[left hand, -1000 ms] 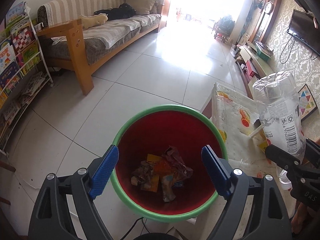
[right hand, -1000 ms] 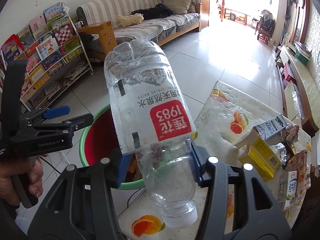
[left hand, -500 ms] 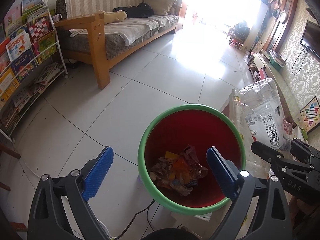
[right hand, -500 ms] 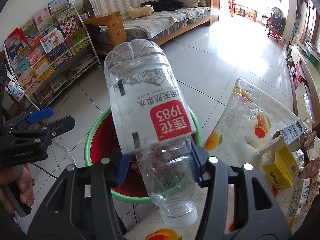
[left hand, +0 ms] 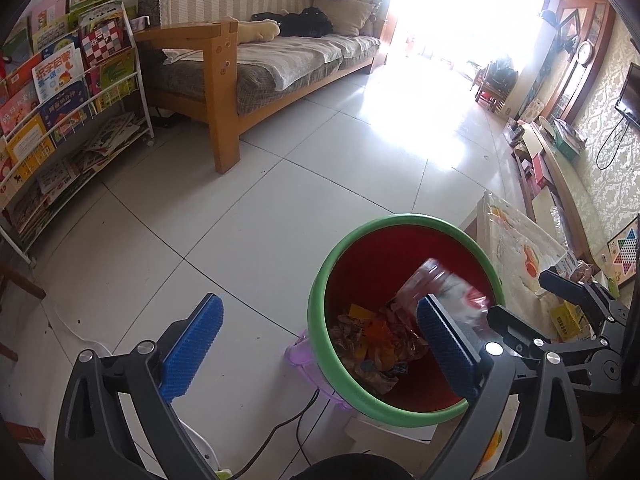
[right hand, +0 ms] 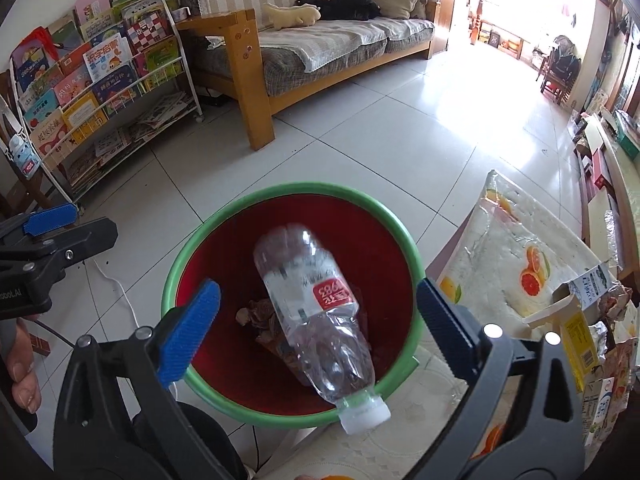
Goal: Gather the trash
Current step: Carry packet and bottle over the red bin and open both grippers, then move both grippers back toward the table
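The clear plastic bottle (right hand: 314, 312) with its red label lies tilted inside the red bin (right hand: 224, 248), cap end over the near green rim, apparently not touching either pad. The right gripper (right hand: 316, 328) has its jaws wide apart around it. The left gripper (left hand: 320, 352) is likewise spread, holding nothing. Cartons (right hand: 576, 336) sit on the bench (right hand: 500, 248) beside the bin.

Both fisheye cams sit right behind their own blue-padded fingers, tilted down toward the floor. The left wrist view has the red, green-rimmed plastic bin (left hand: 316, 320) low and right; the right wrist view hangs close above it. Both share the bin, the wooden-framed striped sofa (right hand: 320, 40) and the white wire bookshelf (left hand: 60, 100).
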### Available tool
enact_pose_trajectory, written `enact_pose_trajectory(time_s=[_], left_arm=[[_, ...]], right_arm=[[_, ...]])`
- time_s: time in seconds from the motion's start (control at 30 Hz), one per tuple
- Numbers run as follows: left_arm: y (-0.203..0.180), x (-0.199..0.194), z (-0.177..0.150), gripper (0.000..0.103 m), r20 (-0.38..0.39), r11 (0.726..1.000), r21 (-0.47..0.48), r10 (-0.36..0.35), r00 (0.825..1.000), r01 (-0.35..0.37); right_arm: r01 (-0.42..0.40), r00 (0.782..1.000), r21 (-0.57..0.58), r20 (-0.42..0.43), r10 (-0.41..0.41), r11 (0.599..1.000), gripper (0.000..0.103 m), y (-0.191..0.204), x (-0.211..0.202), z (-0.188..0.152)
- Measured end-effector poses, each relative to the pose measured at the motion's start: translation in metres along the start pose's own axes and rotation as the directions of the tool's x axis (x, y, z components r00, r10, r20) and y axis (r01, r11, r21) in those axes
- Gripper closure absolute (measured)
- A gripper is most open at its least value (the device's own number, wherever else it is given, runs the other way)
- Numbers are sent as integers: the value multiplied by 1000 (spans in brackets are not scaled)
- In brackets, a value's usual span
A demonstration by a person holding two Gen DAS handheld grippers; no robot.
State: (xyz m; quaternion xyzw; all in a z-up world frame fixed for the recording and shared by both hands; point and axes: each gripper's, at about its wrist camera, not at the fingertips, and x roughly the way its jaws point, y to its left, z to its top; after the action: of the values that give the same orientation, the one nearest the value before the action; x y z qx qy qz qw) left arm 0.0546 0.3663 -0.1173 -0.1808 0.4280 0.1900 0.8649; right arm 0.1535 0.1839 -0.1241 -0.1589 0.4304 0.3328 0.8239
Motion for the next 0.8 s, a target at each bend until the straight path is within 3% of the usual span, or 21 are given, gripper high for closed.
enact_pose_trajectory(time_s=[0.47, 0.8], left_arm=[[-35, -10, 2, 9, 13, 998, 55, -38, 999, 38], [-102, -28, -1, 9, 18, 980, 169, -109, 994, 105]], right_arm=[[37, 998, 41, 41, -39, 998, 5, -32, -32, -9], [84, 991, 124, 98, -96, 989, 5, -85, -87, -39]])
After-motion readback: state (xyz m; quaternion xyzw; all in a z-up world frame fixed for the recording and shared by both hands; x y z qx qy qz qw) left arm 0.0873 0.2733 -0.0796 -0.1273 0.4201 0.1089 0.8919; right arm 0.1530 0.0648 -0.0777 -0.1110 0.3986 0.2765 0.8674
